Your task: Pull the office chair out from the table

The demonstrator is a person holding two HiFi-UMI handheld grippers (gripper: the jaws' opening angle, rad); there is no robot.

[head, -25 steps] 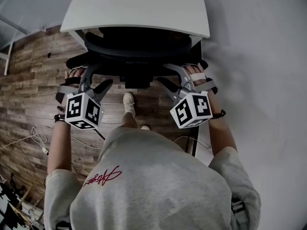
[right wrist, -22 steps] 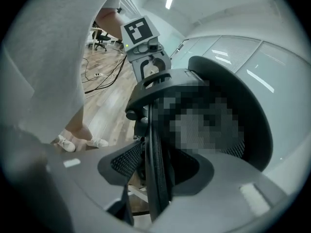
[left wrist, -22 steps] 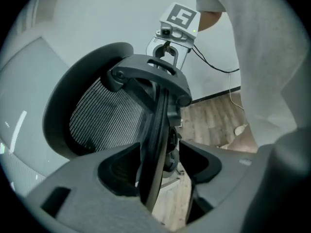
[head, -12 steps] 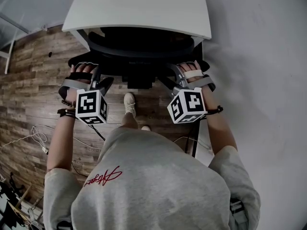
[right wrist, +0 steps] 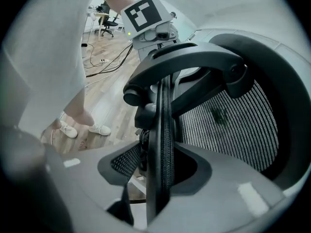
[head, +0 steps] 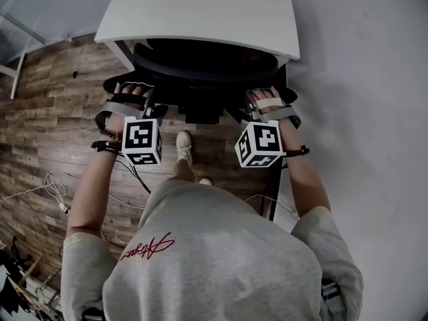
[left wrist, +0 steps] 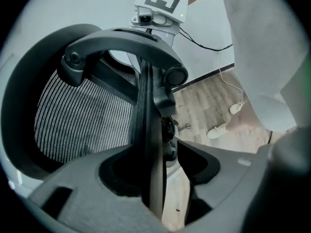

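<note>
The black office chair (head: 200, 69) is tucked under the white table (head: 200, 12), with its mesh back facing me. My left gripper (head: 152, 107) straddles the left edge of the backrest. In the left gripper view the frame edge (left wrist: 146, 106) stands between the jaws of the left gripper (left wrist: 155, 152), which are closing, and floor still shows in a gap beside it. My right gripper (head: 249, 107) straddles the right edge. There the frame edge (right wrist: 163, 110) runs between the jaws of the right gripper (right wrist: 160, 154), with a little space on both sides.
My white shoes (head: 182, 146) stand on the wood floor just behind the chair. Cables (head: 53, 189) trail over the floor at the left. A white wall (head: 361, 79) closes the right side, and a dark table leg (head: 274, 192) stands next to my right arm.
Both grippers have gone forward and down onto the backrest's side edges. The left one has rolled, so its marker cube shows a different face.
</note>
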